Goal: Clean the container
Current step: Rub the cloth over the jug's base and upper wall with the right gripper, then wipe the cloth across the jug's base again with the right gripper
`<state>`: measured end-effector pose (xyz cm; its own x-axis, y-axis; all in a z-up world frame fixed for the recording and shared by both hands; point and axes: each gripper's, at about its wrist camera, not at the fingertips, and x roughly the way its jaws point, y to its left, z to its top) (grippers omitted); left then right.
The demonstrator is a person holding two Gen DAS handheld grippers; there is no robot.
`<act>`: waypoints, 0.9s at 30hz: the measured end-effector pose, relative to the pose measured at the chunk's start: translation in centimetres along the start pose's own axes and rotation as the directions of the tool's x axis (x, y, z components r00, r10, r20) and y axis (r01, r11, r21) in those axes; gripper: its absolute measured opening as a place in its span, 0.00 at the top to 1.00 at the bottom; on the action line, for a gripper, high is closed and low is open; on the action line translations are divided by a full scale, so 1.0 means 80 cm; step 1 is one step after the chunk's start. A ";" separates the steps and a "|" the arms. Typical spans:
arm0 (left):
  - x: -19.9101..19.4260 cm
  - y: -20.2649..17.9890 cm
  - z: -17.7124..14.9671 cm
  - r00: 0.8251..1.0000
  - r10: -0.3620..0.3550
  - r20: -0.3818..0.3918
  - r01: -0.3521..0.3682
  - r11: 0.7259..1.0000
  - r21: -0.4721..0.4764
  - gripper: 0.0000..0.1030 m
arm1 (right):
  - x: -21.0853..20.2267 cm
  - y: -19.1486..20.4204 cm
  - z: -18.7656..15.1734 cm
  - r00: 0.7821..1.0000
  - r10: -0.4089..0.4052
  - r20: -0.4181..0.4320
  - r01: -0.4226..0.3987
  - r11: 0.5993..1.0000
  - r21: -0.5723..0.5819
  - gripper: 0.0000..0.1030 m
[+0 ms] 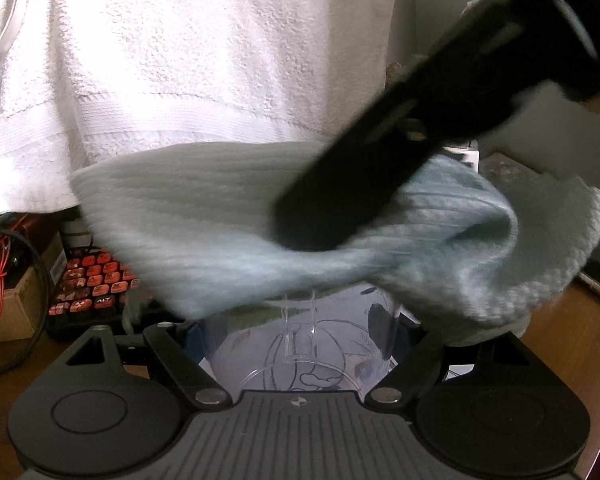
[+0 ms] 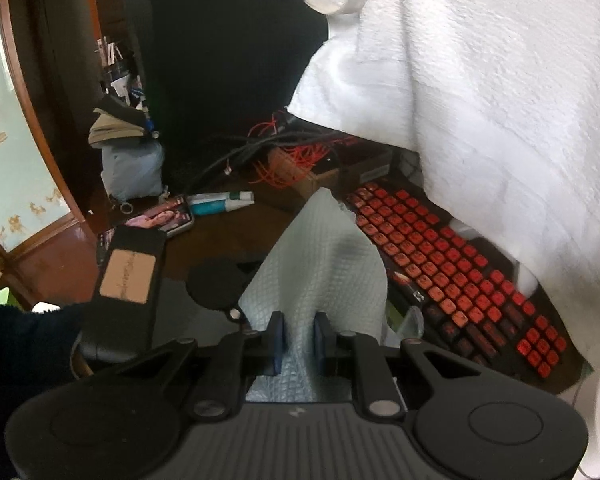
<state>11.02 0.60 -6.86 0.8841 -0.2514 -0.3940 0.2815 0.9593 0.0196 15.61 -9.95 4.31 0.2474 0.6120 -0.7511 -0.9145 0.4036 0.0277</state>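
While the left tongs (image 1: 300, 344) stand spread wide around the clear container (image 1: 300, 352), their arms flank its transparent wall on both sides; whether the pads press on it is hidden. Printed line drawings show on the container, which sits low in the left wrist view, directly ahead of the tongs' body. Over the container's upper part lies the pale blue cloth (image 1: 228, 224), blurred, spreading from left to right across the view. Into this cloth reaches the right tongs (image 1: 300, 232) from the upper right, seen as a dark blurred bar.

As seen from the right wrist view, the right tongs (image 2: 298, 340) are nearly closed, with the blue pads (image 2: 279, 340) pinching a fold of the cloth (image 2: 320, 264), which rises in a peak beyond them. Beyond the cloth, a keyboard with red-lit keys (image 2: 452, 280) lies on the wooden surface (image 2: 228, 232). Farther off are orange cables (image 2: 296, 160) and a white towel (image 2: 480, 100) hanging above the keyboard.
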 end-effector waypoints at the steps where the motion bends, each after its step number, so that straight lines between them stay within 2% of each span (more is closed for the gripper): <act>1: 0.000 0.000 0.000 1.000 0.003 0.000 -0.003 1.000 -0.001 0.19 | 0.003 0.000 0.003 1.000 0.006 0.002 -0.006 1.000 -0.004 0.86; 15: 0.000 -0.004 -0.001 1.000 0.010 -0.002 -0.010 1.000 -0.005 0.19 | 0.027 -0.013 0.028 1.000 0.008 0.021 -0.007 0.999 -0.043 0.86; 27: -0.006 -0.011 -0.003 1.000 0.012 -0.001 -0.012 1.000 -0.008 0.19 | 0.015 -0.026 0.014 0.998 -0.069 0.008 0.070 0.997 -0.036 0.86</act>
<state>10.28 -0.10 -6.93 0.8868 -0.2399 -0.3950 0.2680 0.9633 0.0167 18.22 -9.27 4.09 0.3129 0.5882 -0.7457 -0.9060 0.4206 -0.0484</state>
